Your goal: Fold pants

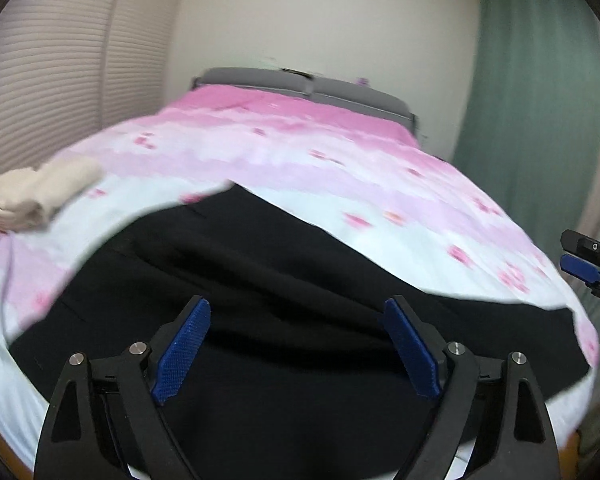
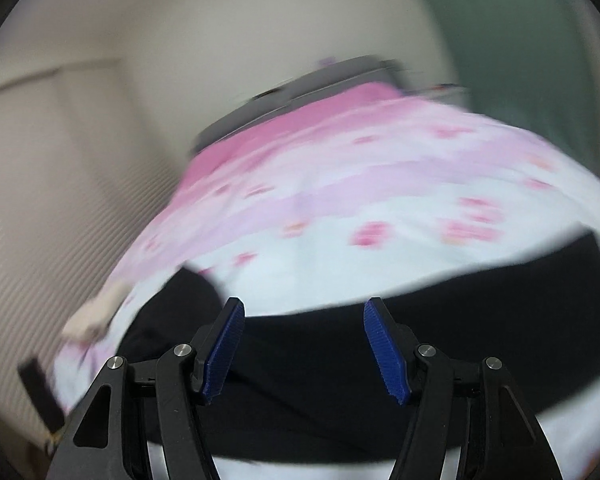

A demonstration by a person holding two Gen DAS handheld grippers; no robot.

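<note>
pants (image 1: 268, 280) black, lying crosswise, lower frame, on bed (image 1: 340, 168) | left tool (image 1: 296, 344) open, nearer, above | right tool (image 2: 304, 344) open, empty

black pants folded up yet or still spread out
Spread out: the black pants lie wide across the bedspread, rumpled, with no neat fold visible. Both grippers are open above them.

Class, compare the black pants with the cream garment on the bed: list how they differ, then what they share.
The black pants are dark and lie spread out near the open left gripper; the cream garment is pale, bundled compactly and off to the left. The pants cover more of the bedspread. Both rest on it.
</note>
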